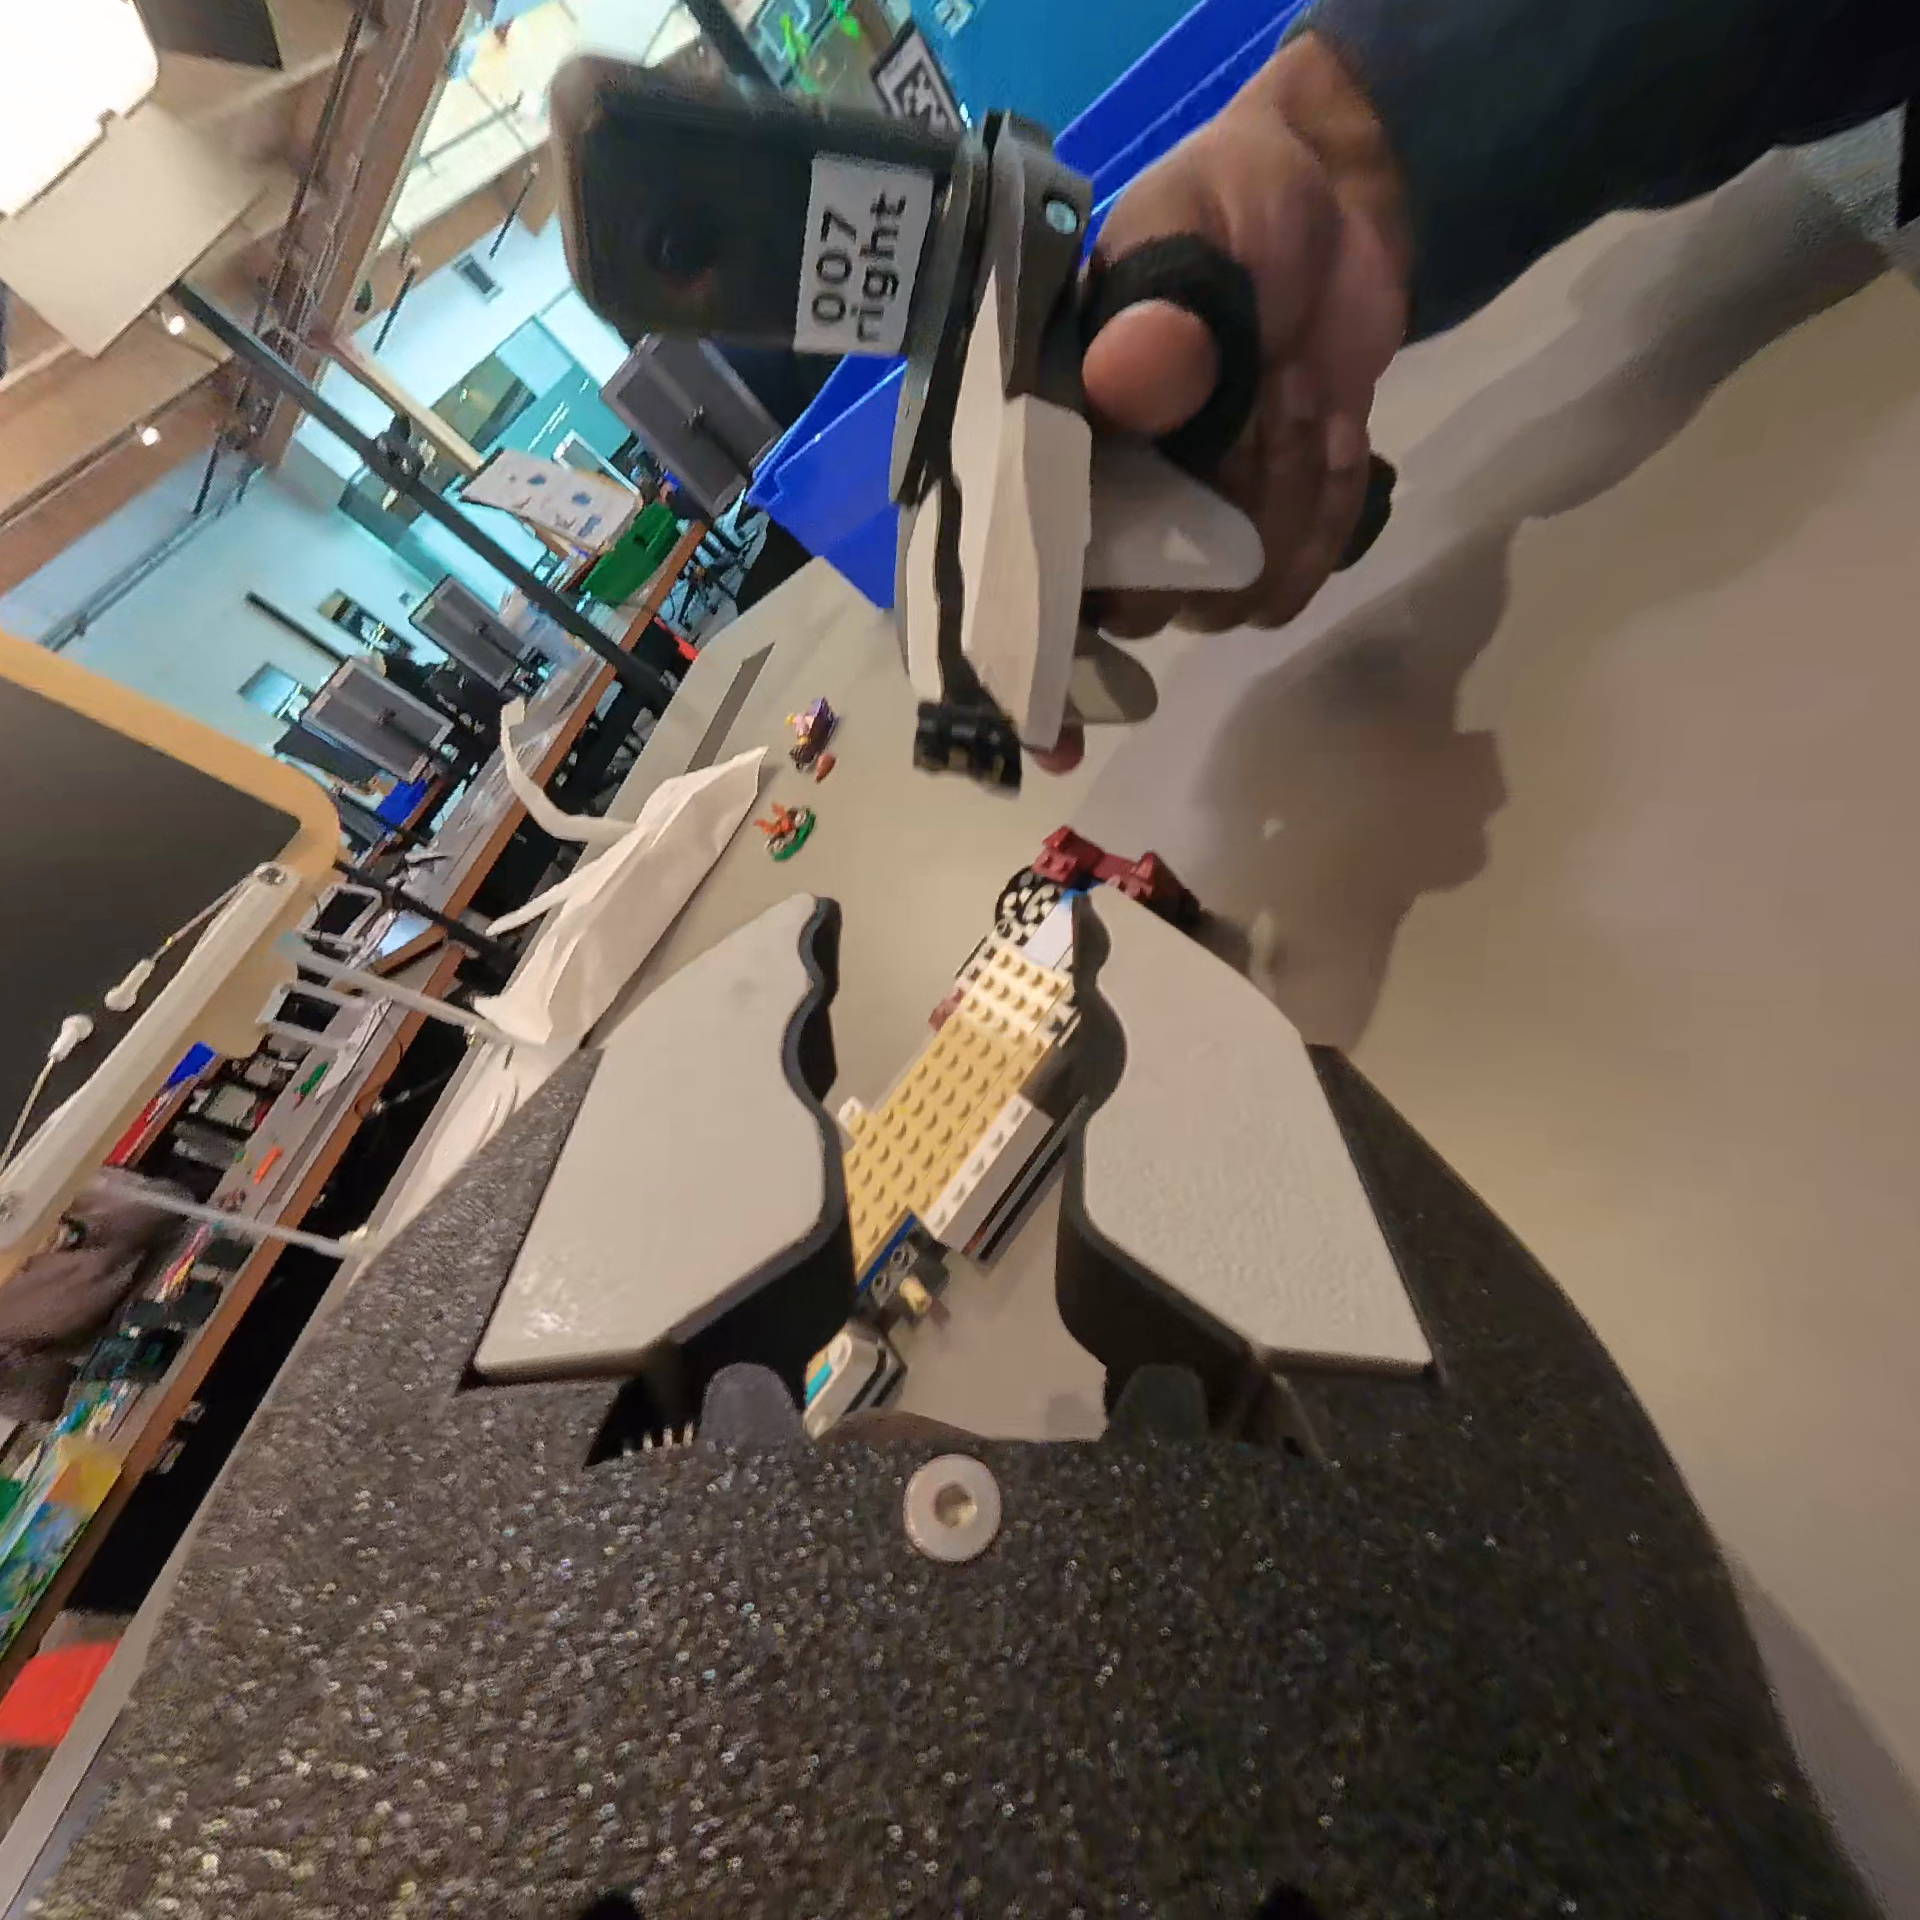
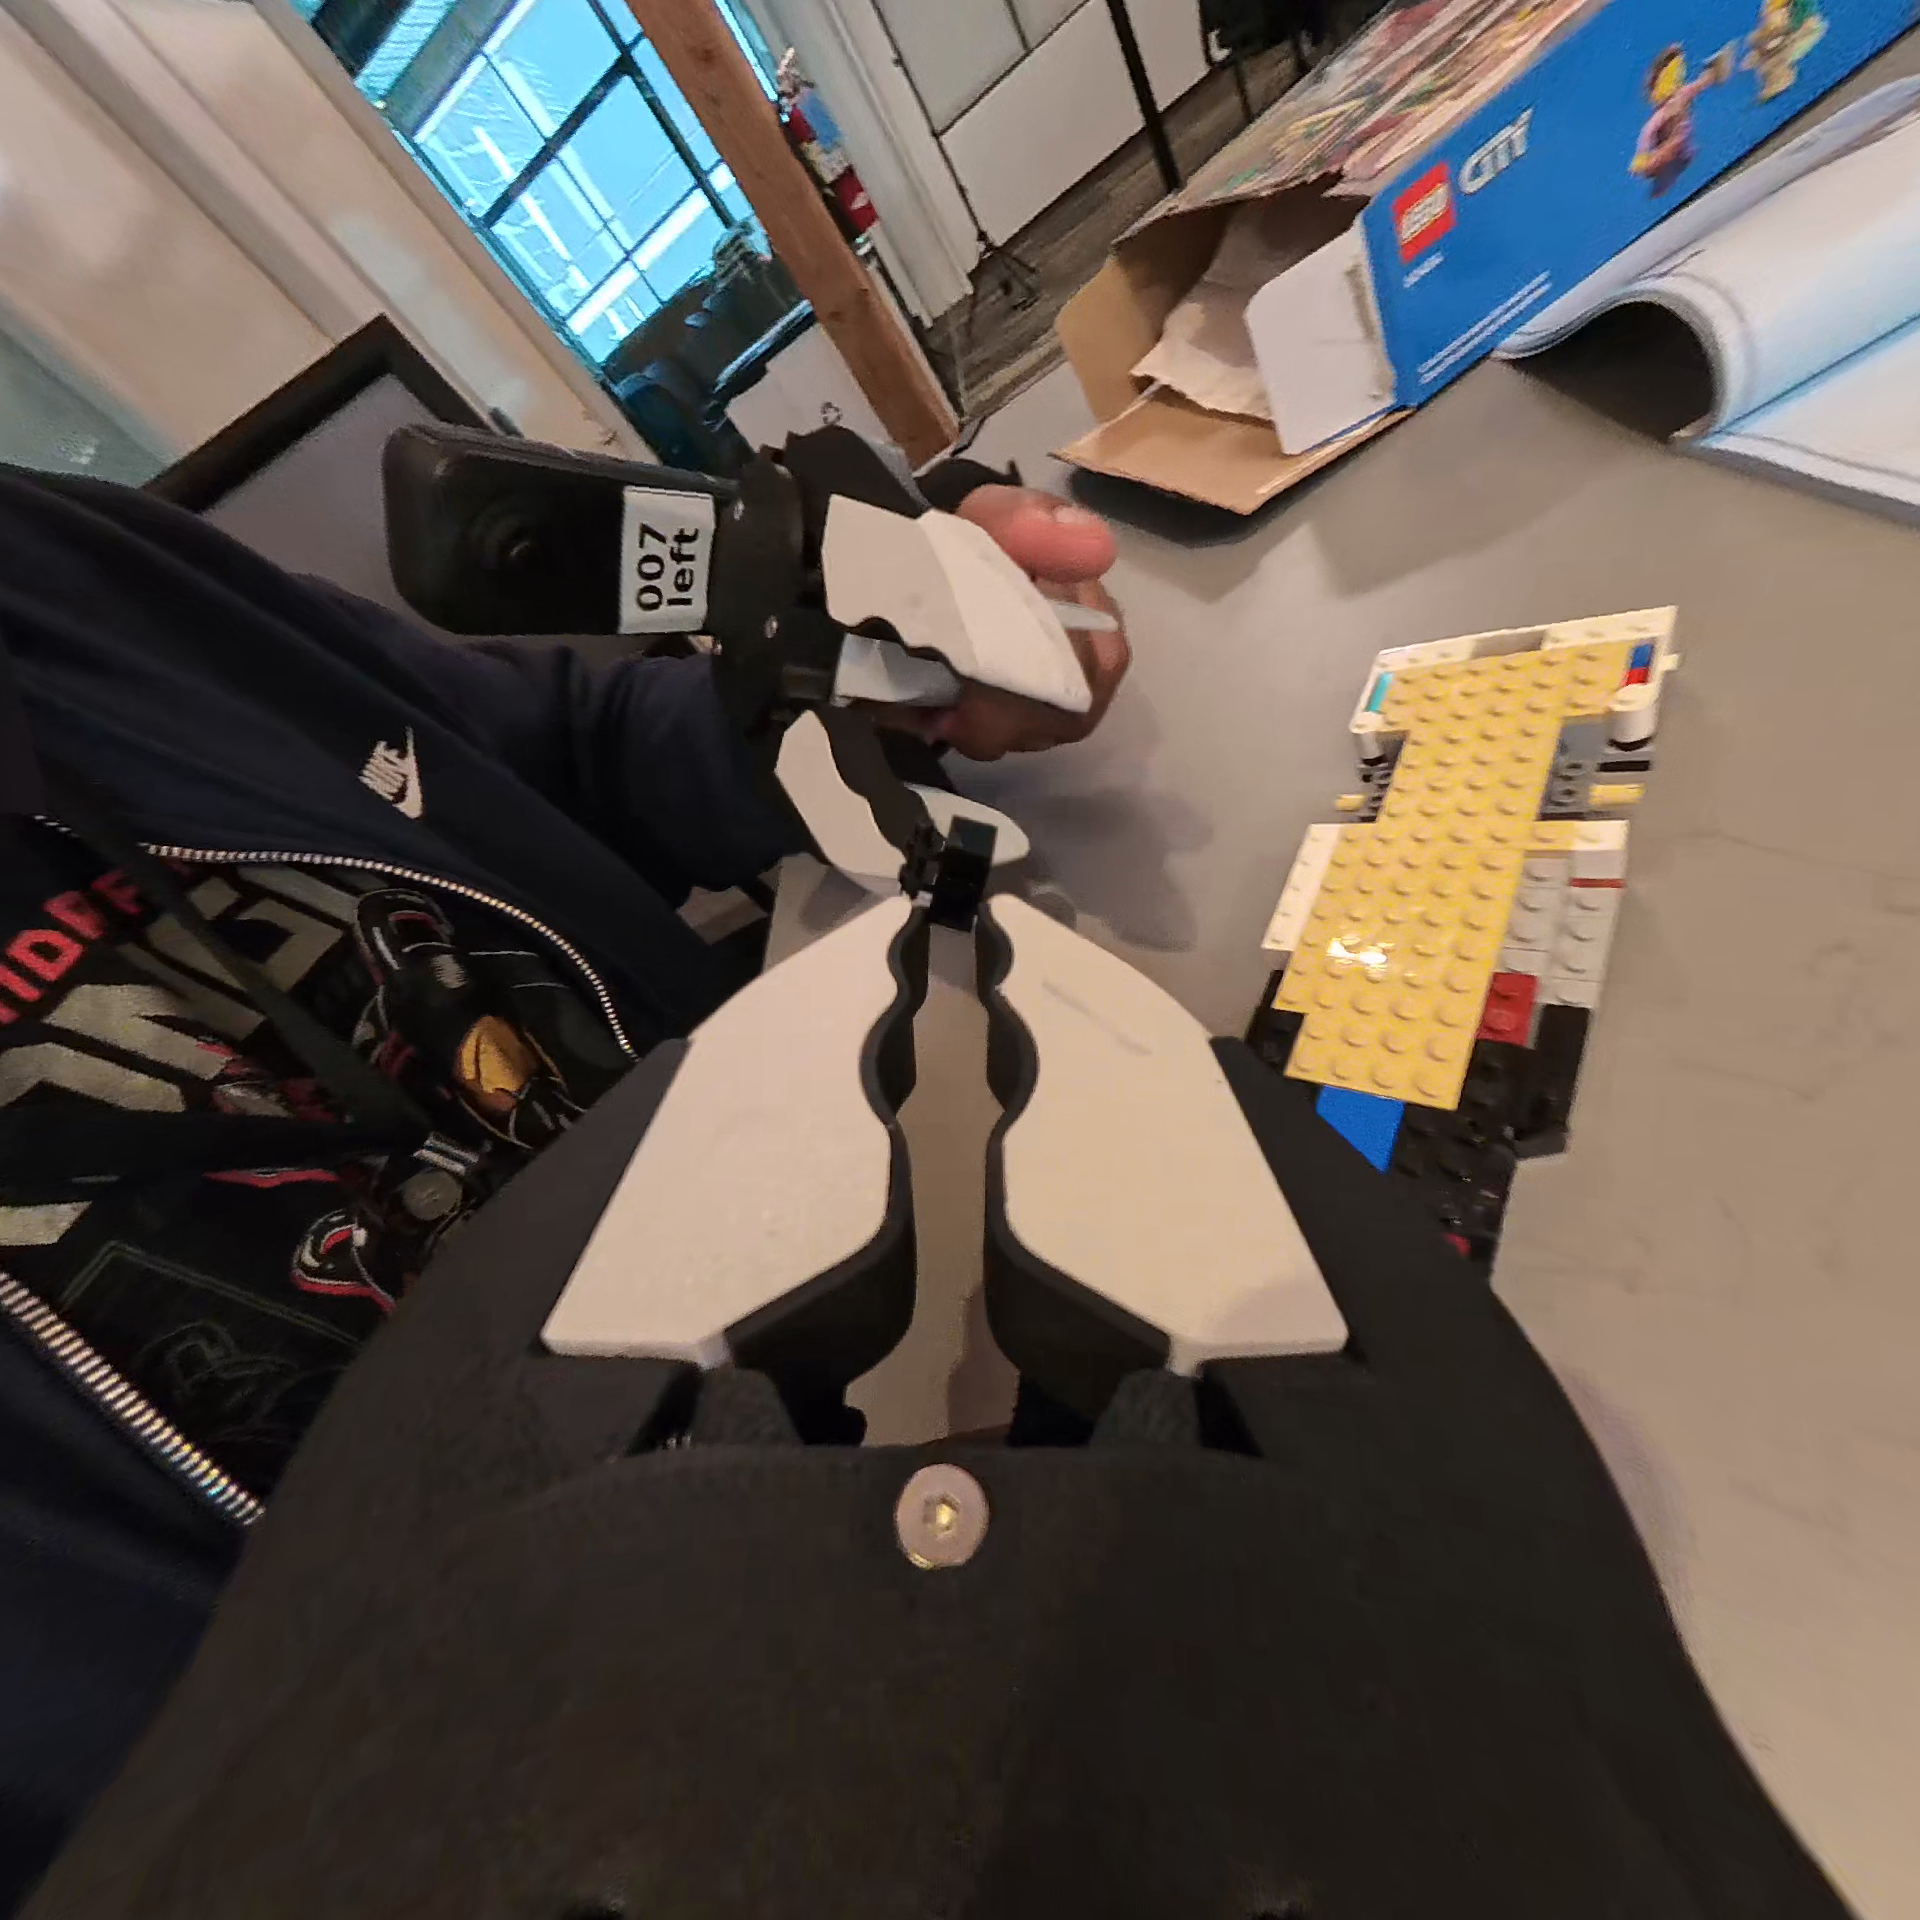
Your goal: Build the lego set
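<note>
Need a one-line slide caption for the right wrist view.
Right claw pinches a small black brick piece above the grey table, beside a tan-topped brick model.

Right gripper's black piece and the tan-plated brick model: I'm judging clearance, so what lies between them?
In the right wrist view, only bare grey table separates the black piece from the model.

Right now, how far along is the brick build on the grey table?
Done: the tan-topped brick model lies assembled on the grey table. In hand: the right gripper pinches a small black brick piece in its jaws, lifted off the model. The left gripper is open. Left: the black piece remains unattached.
</note>
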`<action>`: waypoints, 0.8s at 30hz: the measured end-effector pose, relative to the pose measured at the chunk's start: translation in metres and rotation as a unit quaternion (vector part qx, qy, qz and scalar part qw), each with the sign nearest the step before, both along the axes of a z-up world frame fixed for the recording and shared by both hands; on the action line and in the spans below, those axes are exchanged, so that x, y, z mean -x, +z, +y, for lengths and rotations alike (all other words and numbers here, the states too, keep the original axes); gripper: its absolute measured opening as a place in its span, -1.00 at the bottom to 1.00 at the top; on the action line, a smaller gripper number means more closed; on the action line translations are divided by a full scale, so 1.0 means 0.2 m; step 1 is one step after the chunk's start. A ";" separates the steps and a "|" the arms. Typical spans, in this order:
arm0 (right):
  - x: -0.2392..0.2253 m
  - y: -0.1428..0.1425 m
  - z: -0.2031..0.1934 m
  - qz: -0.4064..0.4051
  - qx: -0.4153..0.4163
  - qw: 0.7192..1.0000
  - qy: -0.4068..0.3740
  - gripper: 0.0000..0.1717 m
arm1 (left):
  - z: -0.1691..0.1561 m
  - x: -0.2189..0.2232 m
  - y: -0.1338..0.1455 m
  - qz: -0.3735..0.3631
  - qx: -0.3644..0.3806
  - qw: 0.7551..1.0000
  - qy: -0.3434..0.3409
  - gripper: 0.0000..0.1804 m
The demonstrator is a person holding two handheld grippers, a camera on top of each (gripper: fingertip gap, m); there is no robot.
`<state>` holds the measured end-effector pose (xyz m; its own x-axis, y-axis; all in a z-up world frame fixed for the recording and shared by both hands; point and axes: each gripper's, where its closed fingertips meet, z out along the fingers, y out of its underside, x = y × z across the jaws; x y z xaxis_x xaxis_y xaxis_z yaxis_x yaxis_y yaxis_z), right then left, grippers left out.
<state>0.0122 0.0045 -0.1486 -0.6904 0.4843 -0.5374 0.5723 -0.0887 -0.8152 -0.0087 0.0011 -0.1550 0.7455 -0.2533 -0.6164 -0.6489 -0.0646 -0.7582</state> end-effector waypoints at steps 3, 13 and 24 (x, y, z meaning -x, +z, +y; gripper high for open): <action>-0.02 -0.02 -0.04 -0.004 0.008 1.000 0.017 -0.90 | 0.02 -0.04 0.01 0.006 -0.008 1.000 -0.016 -0.47; -0.09 0.00 -0.09 0.000 0.055 0.998 0.041 -0.90 | 0.02 -0.17 0.05 0.005 -0.044 0.996 -0.083 -0.72; -0.15 -0.05 -0.06 -0.051 0.078 0.996 0.009 -0.86 | 0.05 -0.24 -0.03 -0.024 0.009 0.996 -0.084 -0.81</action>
